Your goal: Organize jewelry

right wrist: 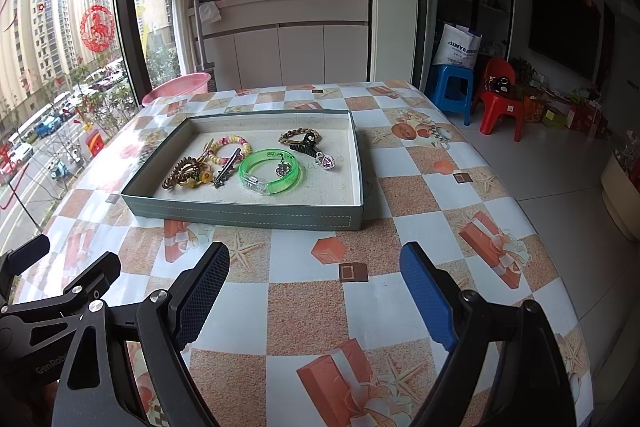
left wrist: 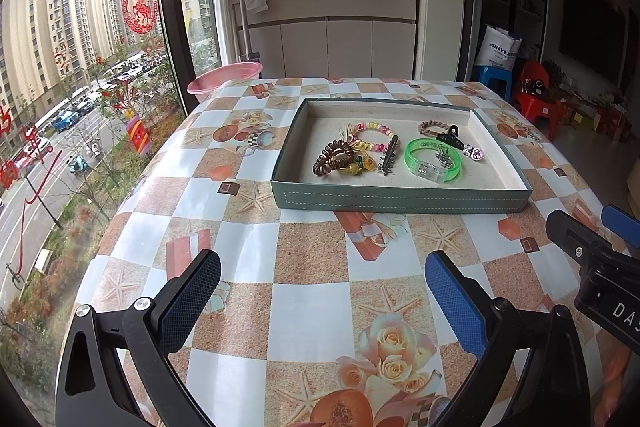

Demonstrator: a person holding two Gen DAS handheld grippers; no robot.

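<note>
— Both claws are just hanging over the near end of the table (right wrist: 304, 307), aren't they? The right gripper (right wrist: 312, 291) has its jaws spread wide, nothing between them but tablecloth.

— Same with the left gripper (left wrist: 320, 291): spread, empty, side by side with the other one.

— And the jewelry's all ahead of them, in that grey tray (right wrist: 248, 217). From the right claw it sits forward and a little to its left; from the left claw, forward and to its right.

— Nearest the claws is the green bangle (right wrist: 270, 171), with a small charm lying inside its ring. Left of it a hair clip (right wrist: 226, 171), then the brown coil tie (right wrist: 180, 173) tangled up with some yellow bits.

— Further back, the beaded bracelet (right wrist: 232, 147), the braided bracelet (right wrist: 296, 135) and the black claw clip (right wrist: 304, 147), which touches the braid.

— That's where I'd worry. Things overlap. Pinch the coil tie and the yellow pieces likely come along; lift the bangle and the charm may snag or skid.

— And the tray looks light, I'd guess. A finger catching its near wall could shove the whole lot across the slick cloth.
</note>
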